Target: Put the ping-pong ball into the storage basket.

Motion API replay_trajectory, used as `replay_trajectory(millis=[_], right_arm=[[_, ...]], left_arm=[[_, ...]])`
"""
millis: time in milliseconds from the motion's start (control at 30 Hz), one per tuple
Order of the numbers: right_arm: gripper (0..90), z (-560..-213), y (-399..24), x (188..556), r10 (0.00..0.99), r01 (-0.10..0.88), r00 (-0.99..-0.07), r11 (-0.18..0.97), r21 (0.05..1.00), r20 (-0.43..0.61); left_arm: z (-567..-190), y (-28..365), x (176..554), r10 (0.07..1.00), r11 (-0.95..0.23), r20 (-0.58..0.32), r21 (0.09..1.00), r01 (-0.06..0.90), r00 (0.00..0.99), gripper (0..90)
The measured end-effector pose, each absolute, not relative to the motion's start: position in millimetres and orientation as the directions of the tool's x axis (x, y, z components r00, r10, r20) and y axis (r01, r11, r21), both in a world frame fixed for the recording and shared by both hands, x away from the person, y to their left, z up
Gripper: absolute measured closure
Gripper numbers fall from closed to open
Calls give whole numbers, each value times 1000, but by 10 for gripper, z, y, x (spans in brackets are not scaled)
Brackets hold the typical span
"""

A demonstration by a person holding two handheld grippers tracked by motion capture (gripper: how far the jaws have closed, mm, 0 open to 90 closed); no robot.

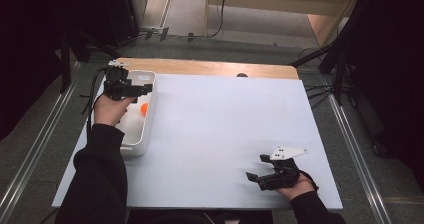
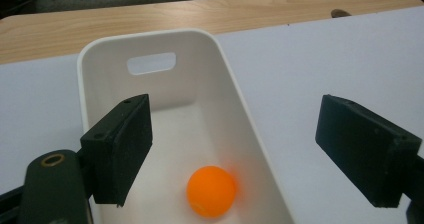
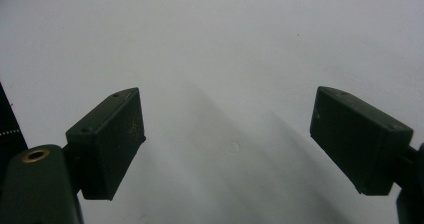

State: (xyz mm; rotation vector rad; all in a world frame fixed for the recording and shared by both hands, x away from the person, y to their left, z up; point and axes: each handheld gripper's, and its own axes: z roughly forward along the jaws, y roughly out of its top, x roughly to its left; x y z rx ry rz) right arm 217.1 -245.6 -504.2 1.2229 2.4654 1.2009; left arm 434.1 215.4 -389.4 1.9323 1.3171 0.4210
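Orange and round, a small ball (image 2: 211, 191) lies on the floor of a white plastic bin (image 2: 235, 84), close to the bin's right-hand wall as the left gripper view shows it. The bin is a long, round-cornered tub with a slot handle cut through its far end wall, and it stands at the left edge of the white table top (image 1: 220, 129), with a strip of bare wood (image 1: 210, 67) running along the table's far side. No brand, label or other writing can be read on the ball, the bin or the table in any view. The left gripper (image 2: 235, 149) hangs over the bin, its two black jaws standing wide apart with nothing clamped between them; one jaw hangs over the bin and the other over the white surface outside the bin's right wall, and the ball lies below the gap, touching neither pad. In the high view the left hand (image 1: 111, 109) holds this gripper over the bin's far half, and the ball shows as an orange spot beside the hand. The right gripper (image 1: 260, 177) rests well apart at the near right of the table, held in the right hand (image 1: 299, 186), its jaws also spread wide and gripping nothing, with plain white table between them.
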Motion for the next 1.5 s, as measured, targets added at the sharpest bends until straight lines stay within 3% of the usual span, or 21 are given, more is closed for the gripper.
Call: replay_trajectory(millis=[667, 1500], right_arm=[[127, -5040, -2454, 2166, 720, 609, -662, 353, 710, 210], [127, -5043, -2467, 2160, 722, 611, -659, 349, 710, 212]], left_arm=[[-3693, 1910, 4206, 871, -249, -107, 745, 619, 479, 159], [-3740, 1552, 4128, 807, -342, -79, 744, 574, 585, 162]])
